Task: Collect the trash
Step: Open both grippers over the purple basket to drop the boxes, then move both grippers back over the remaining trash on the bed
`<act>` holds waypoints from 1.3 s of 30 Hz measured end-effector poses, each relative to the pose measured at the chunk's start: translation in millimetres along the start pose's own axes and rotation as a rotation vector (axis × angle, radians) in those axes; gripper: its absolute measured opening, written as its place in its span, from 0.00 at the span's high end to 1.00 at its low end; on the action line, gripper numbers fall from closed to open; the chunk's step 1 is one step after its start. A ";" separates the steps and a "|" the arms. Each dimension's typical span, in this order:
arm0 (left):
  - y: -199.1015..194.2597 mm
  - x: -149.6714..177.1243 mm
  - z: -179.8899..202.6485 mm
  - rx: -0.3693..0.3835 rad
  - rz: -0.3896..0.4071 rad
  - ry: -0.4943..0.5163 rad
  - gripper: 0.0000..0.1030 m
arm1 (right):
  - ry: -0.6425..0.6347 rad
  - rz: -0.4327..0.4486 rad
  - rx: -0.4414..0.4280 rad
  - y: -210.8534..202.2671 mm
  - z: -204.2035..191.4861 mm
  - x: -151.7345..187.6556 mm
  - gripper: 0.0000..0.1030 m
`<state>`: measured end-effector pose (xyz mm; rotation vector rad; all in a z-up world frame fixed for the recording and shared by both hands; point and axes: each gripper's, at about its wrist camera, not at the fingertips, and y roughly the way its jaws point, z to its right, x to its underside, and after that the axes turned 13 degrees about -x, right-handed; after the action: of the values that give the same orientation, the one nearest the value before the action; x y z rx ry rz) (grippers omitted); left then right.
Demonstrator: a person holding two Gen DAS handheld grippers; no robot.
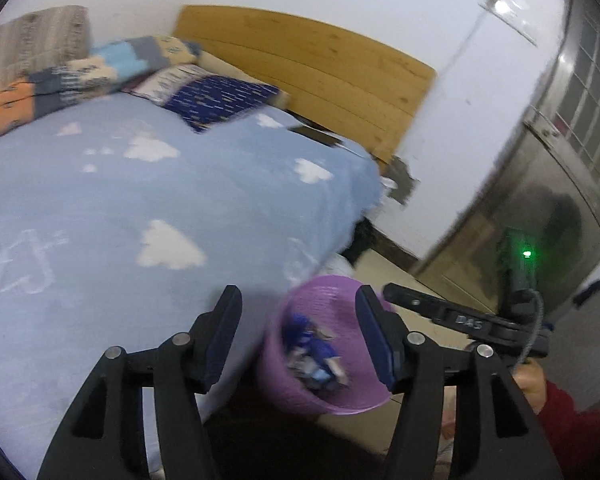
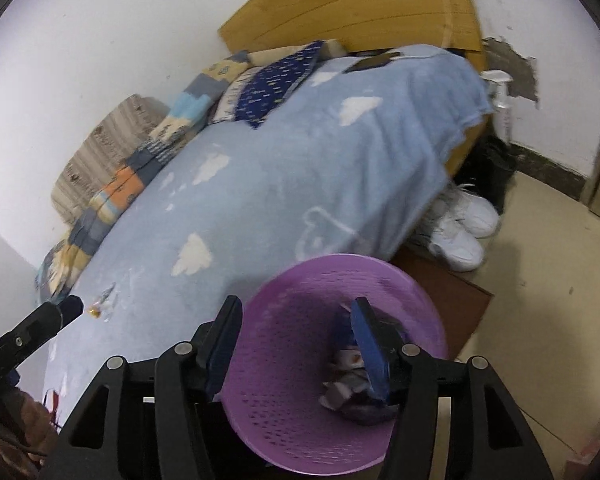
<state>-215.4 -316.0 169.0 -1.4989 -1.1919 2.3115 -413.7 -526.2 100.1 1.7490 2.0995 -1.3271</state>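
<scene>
A purple perforated trash basket (image 1: pixel 332 376) stands on the floor beside the bed and holds several blue and white wrappers (image 1: pixel 314 354). It also shows in the right wrist view (image 2: pixel 300 360), with the wrappers (image 2: pixel 352 392) at its bottom. My left gripper (image 1: pixel 298 334) is open and empty, over the bed edge and the basket. My right gripper (image 2: pixel 294 338) is open and empty, right above the basket's mouth. A small orange and white scrap (image 2: pixel 100 306) lies on the blanket near the left gripper's tip (image 2: pixel 60 312). The right gripper's body (image 1: pixel 460 320) shows in the left wrist view.
A bed with a light blue cloud blanket (image 1: pixel 140 208) fills the left. Pillows (image 1: pixel 204 92) and a wooden headboard (image 1: pixel 320 64) are at the far end. White shoes (image 2: pixel 464 228) and a brown box (image 2: pixel 452 296) lie on the floor by the bed. A metal door (image 1: pixel 560 184) is right.
</scene>
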 end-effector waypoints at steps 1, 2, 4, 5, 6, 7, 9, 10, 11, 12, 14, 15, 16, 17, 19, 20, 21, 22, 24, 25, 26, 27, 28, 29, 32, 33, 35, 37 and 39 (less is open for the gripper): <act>-4.1 1.0 -11.0 -0.019 0.005 -0.013 0.43 | -0.017 -0.011 -0.015 5.2 -9.5 -0.1 0.42; -10.0 3.2 -25.7 -0.044 0.009 -0.033 0.43 | -0.043 -0.026 -0.037 11.6 -22.2 -0.9 0.42; -19.8 7.7 -51.9 -0.086 0.012 -0.068 0.43 | -0.087 -0.052 -0.075 24.3 -45.7 -1.9 0.42; -23.8 10.1 -67.8 -0.114 0.013 -0.089 0.43 | -0.107 -0.065 -0.090 30.2 -56.2 -2.1 0.42; -28.8 12.7 -84.9 -0.147 0.016 -0.112 0.43 | -0.135 -0.082 -0.112 38.3 -71.2 -2.8 0.42; -34.9 15.5 -102.2 -0.185 0.020 -0.130 0.43 | -0.155 -0.094 -0.128 44.7 -81.7 -2.4 0.42; -43.7 19.8 -129.7 -0.264 0.023 -0.154 0.43 | -0.211 -0.130 -0.167 61.1 -110.3 -2.6 0.42; -50.1 22.8 -149.4 -0.307 0.026 -0.177 0.43 | -0.245 -0.152 -0.189 71.4 -129.0 -2.2 0.42; -54.6 24.7 -163.9 -0.331 0.029 -0.197 0.43 | -0.269 -0.167 -0.204 79.1 -141.3 -0.6 0.42; -59.7 27.0 -181.0 -0.362 0.032 -0.220 0.43 | -0.297 -0.185 -0.221 88.0 -155.7 1.1 0.42; -68.9 32.1 -214.1 -0.438 0.035 -0.261 0.43 | -0.365 -0.232 -0.259 111.4 -190.7 7.5 0.42; -72.4 35.0 -229.0 -0.474 0.041 -0.278 0.43 | -0.392 -0.253 -0.273 122.2 -204.2 11.5 0.42; -75.7 38.7 -244.2 -0.508 0.043 -0.301 0.43 | -0.421 -0.276 -0.286 134.6 -218.7 15.6 0.42; -79.6 45.4 -262.5 -0.530 0.041 -0.337 0.43 | -0.449 -0.299 -0.299 145.9 -231.4 19.3 0.42; -85.8 55.3 -292.9 -0.554 0.039 -0.401 0.43 | -0.517 -0.358 -0.321 176.9 -262.5 29.0 0.42; -88.4 57.9 -303.9 -0.565 0.035 -0.426 0.43 | -0.536 -0.377 -0.329 189.6 -273.8 32.4 0.42; -90.9 59.5 -313.1 -0.571 0.032 -0.447 0.43 | -0.560 -0.398 -0.342 204.6 -286.5 36.9 0.42; -93.8 59.9 -321.5 -0.575 0.036 -0.462 0.43 | -0.587 -0.422 -0.354 220.7 -299.2 40.6 0.42; -98.1 58.0 -333.2 -0.600 0.052 -0.479 0.43 | -0.655 -0.465 -0.341 261.3 -326.1 50.5 0.42; -99.4 57.1 -339.8 -0.619 0.053 -0.481 0.43 | -0.679 -0.476 -0.335 275.5 -335.0 54.7 0.42; -100.2 57.9 -343.9 -0.631 0.052 -0.485 0.43 | -0.706 -0.493 -0.331 293.5 -345.7 59.7 0.42; -99.6 58.7 -348.7 -0.642 0.050 -0.493 0.43 | -0.727 -0.517 -0.321 317.3 -356.4 66.0 0.42; -99.1 58.6 -354.9 -0.644 0.044 -0.502 0.43 | -0.734 -0.535 -0.313 336.4 -363.5 70.6 0.42; -94.7 55.3 -357.7 -0.645 0.040 -0.510 0.43 | -0.743 -0.545 -0.300 354.6 -370.6 75.2 0.42; -92.8 53.6 -367.2 -0.661 0.038 -0.516 0.43 | -0.800 -0.547 -0.261 395.2 -385.3 86.6 0.42; -91.5 52.3 -369.3 -0.671 0.036 -0.514 0.43 | -0.837 -0.535 -0.234 408.4 -390.2 92.0 0.42; -84.9 48.8 -375.2 -0.681 0.028 -0.517 0.43 | -0.911 -0.518 -0.184 427.3 -394.9 100.7 0.44; -77.2 45.5 -381.2 -0.671 0.022 -0.523 0.43 | -0.923 -0.512 -0.143 441.6 -392.2 101.3 0.71; -66.9 40.2 -385.2 -0.655 0.018 -0.520 0.43 | -0.862 -0.539 -0.149 447.7 -383.4 94.6 0.92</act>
<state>61.6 -43.0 112.7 -1.0385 -2.2441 2.5431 95.2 -220.4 38.3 0.3776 2.0574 -1.5758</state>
